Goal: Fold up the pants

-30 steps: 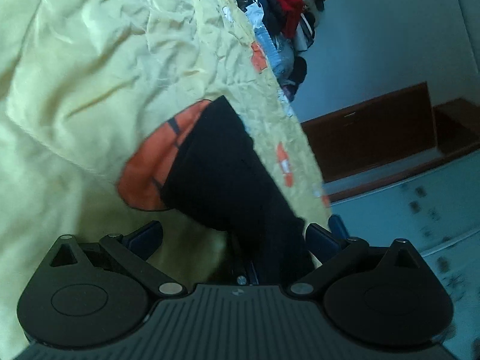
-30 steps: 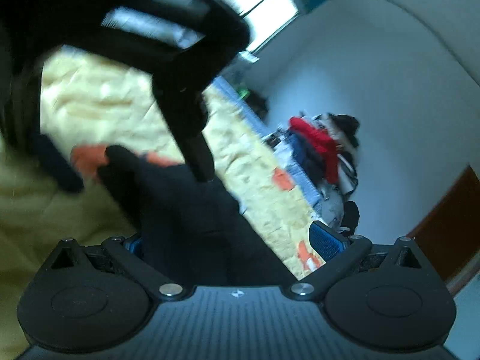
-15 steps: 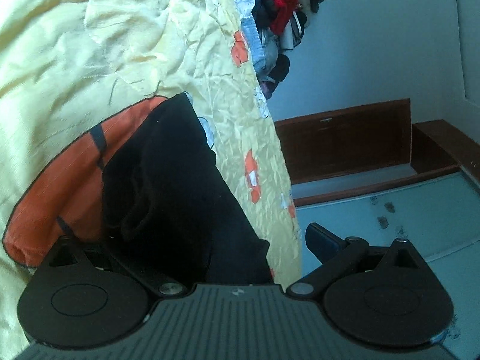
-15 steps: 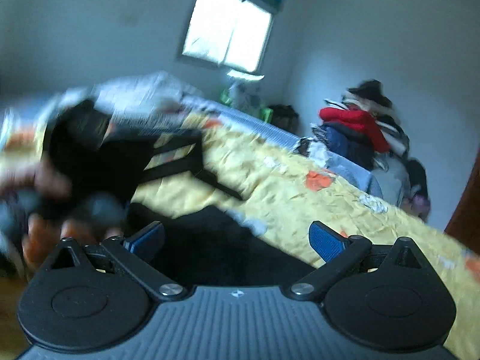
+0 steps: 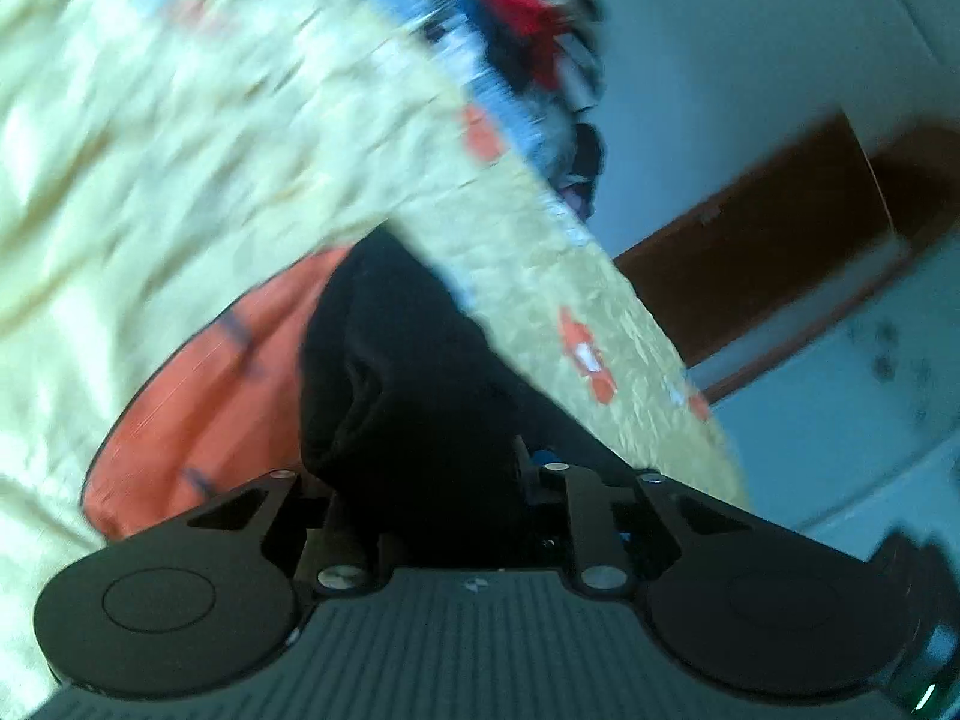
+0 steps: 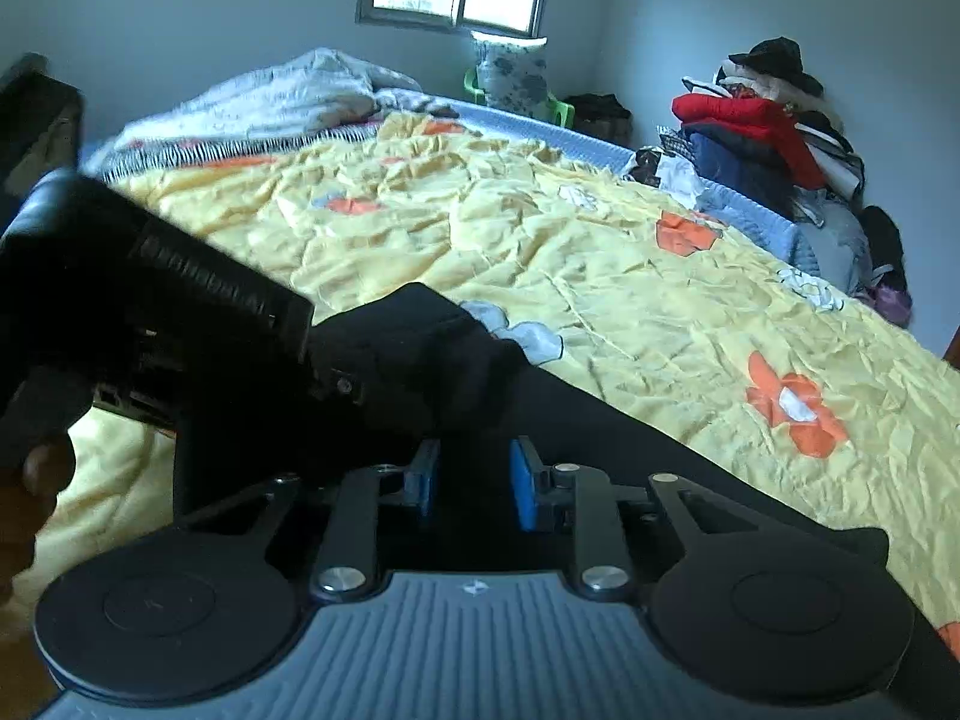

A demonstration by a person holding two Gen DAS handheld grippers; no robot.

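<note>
Both tongs, left (image 5: 444,480) and right (image 6: 471,483), are clamped on the black pants (image 6: 432,354), whose length runs along the bed (image 6: 540,240) edge.

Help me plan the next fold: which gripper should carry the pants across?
Probably the right gripper: its jaws pinch the pants in a sharp view across the open bedspread. The left gripper also grips, but its view is blurred.
</note>
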